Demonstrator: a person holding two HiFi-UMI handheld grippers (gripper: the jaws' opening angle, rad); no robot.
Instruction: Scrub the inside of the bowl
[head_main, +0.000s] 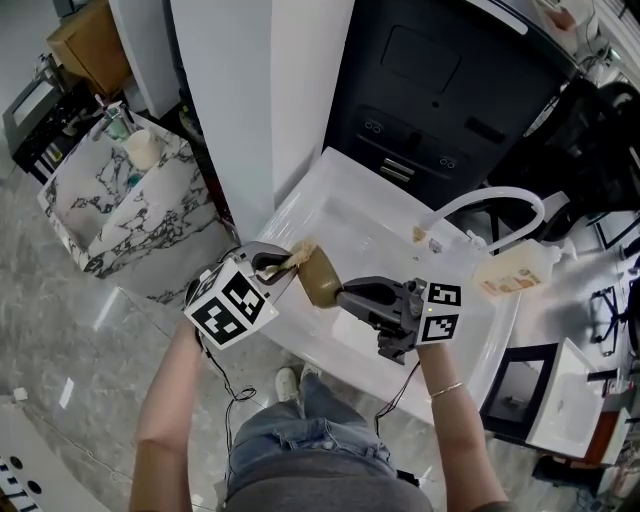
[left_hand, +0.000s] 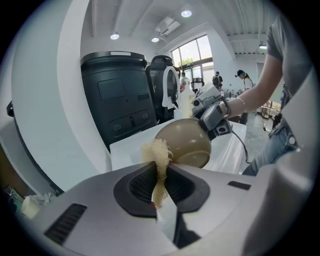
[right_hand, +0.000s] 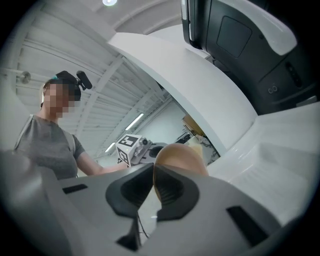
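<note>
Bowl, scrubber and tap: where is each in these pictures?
bowl (left_hand: 187, 142), left gripper view, its rounded outer side.
scrubber (left_hand: 157, 152), left gripper view, frayed tuft above the jaws.
tap (head_main: 495, 192), head view, top of its white arch.

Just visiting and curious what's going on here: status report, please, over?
Left tongs shut on scrubber. Right tongs shut on bowl by its rim, above sink. Scrubber beside bowl, not visibly inside. Nothing blocking.

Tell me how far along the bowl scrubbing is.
Done: both grips are set. The right tool is shut on the rim of the brown bowl, over the sink. In hand: the left tool clamps a fibrous scrubber by the bowl's outer wall. Left: scrubbing the inside, which no view shows.
</note>
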